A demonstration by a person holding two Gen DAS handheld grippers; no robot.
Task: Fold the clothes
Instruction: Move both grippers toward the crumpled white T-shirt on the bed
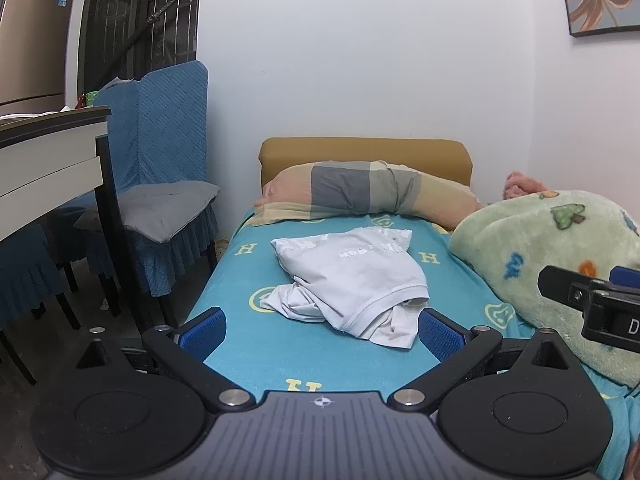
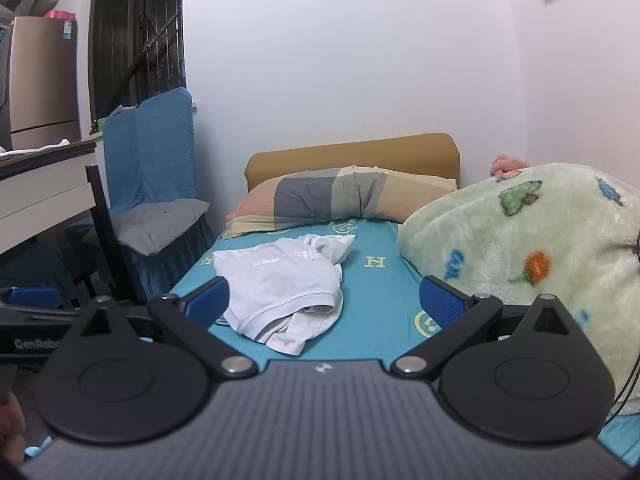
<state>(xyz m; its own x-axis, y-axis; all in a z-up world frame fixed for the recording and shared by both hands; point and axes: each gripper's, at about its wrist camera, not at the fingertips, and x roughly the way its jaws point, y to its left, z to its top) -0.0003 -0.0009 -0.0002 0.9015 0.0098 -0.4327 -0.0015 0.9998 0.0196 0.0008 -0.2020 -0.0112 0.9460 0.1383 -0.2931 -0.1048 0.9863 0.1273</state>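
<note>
Crumpled white cotton shirt (image 1: 348, 280) lies on smooth turquoise sheet (image 1: 320, 364); both grippers (image 1: 322, 330) (image 2: 324, 300) gape empty.

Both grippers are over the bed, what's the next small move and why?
Probably lower the left gripper onto the near hem of the white shirt. The shirt lies crumpled on the bed sheet, untouched, and both grippers are open, the right gripper too.

White walls (image 1: 360, 60), dark barred window (image 1: 140, 20), blue-covered chair (image 1: 168, 152), turquoise-sheeted bed (image 1: 312, 360), perhaps a fridge (image 1: 32, 40)
</note>
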